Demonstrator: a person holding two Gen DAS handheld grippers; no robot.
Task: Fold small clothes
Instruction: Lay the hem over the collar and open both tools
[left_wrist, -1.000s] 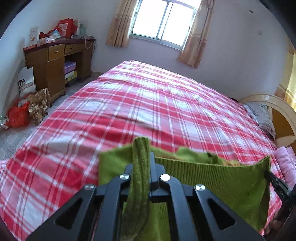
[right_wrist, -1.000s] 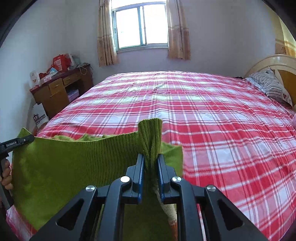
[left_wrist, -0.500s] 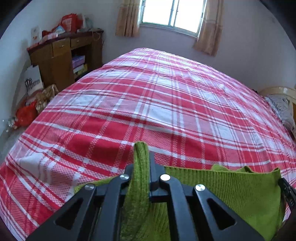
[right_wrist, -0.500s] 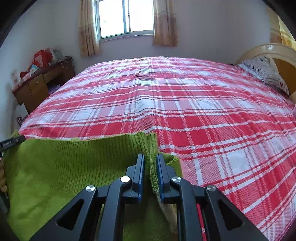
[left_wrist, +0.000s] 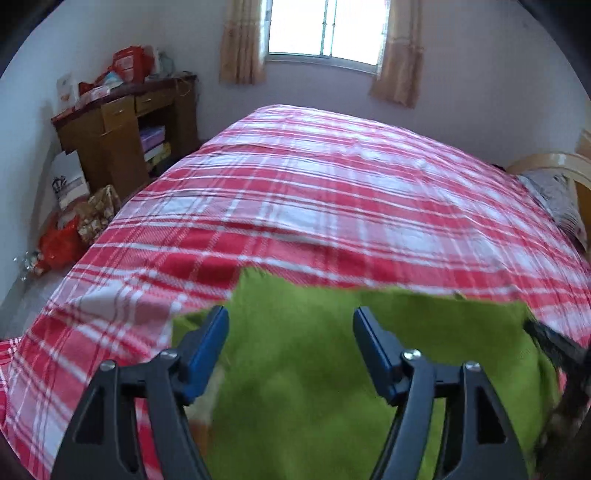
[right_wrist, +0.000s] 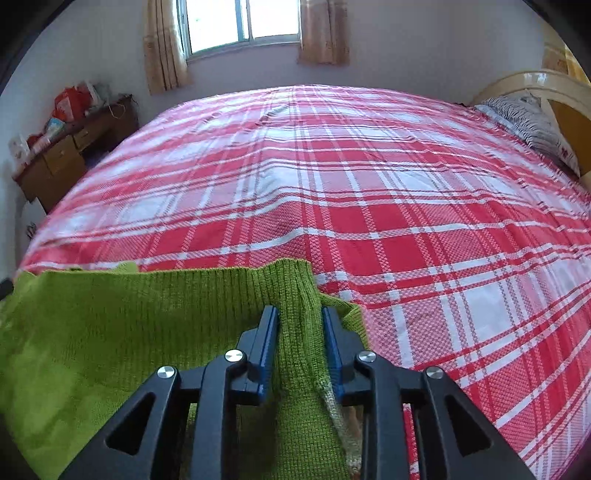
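A green knitted garment (left_wrist: 303, 354) lies on the near part of the red plaid bed (left_wrist: 332, 192). My left gripper (left_wrist: 291, 332) is open above it, its blue-padded jaws wide apart and the cloth loose between them. In the right wrist view the garment (right_wrist: 122, 332) spreads to the left, and my right gripper (right_wrist: 300, 325) has its jaws a little apart around a ridge of the garment's right corner. The right gripper's tip shows at the right edge of the left wrist view (left_wrist: 554, 343).
A wooden desk (left_wrist: 122, 129) with clutter stands at the left wall, with bags (left_wrist: 62, 240) on the floor beside it. A pillow (right_wrist: 528, 122) and a headboard (right_wrist: 561, 92) are at the far right. A curtained window (right_wrist: 240, 22) is behind the bed.
My left gripper has opened and let go of the garment's corner. Both grippers have come down and the garment now lies on the bed. The right jaws have parted slightly.
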